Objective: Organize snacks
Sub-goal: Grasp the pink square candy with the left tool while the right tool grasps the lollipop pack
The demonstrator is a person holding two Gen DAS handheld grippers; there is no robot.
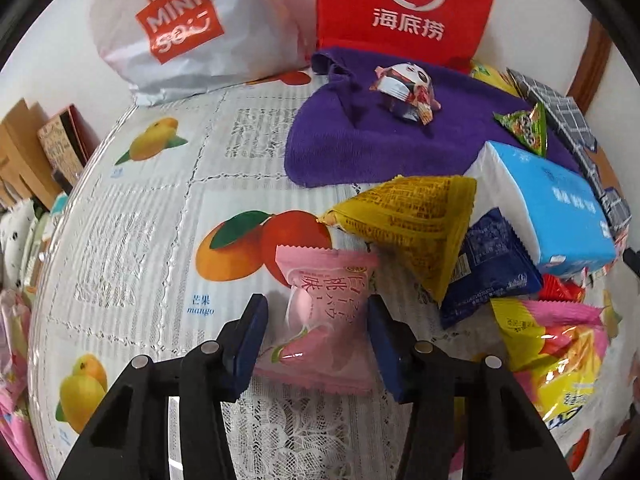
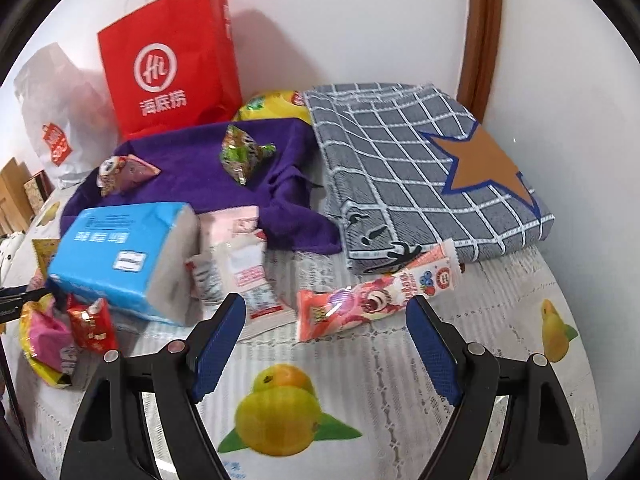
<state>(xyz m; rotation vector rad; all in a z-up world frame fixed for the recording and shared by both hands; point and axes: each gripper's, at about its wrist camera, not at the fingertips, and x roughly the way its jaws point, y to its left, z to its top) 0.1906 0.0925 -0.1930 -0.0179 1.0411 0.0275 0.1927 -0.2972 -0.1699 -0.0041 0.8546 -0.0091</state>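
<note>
In the left wrist view my left gripper (image 1: 318,312) is open, its blue pads on either side of a pink peach candy packet (image 1: 320,320) lying on the fruit-print tablecloth (image 1: 160,240); the right pad is close to the packet. A yellow triangular snack (image 1: 416,224) and a dark blue packet (image 1: 488,272) lie just beyond. In the right wrist view my right gripper (image 2: 326,332) is open and empty, just short of a red strawberry snack stick (image 2: 372,300) and white-pink packets (image 2: 240,264). A panda snack (image 1: 406,88) and a green triangle snack (image 2: 242,152) lie on a purple cloth (image 2: 192,168).
A blue tissue pack (image 2: 120,260) lies mid-table. A red paper bag (image 2: 168,60) and a white shopping bag (image 1: 180,28) stand at the wall. A folded grey checked cloth (image 2: 420,168) lies at the right. Yellow, pink and red packets (image 1: 560,344) pile near the tissue pack. Boxes (image 1: 36,148) stand at the left.
</note>
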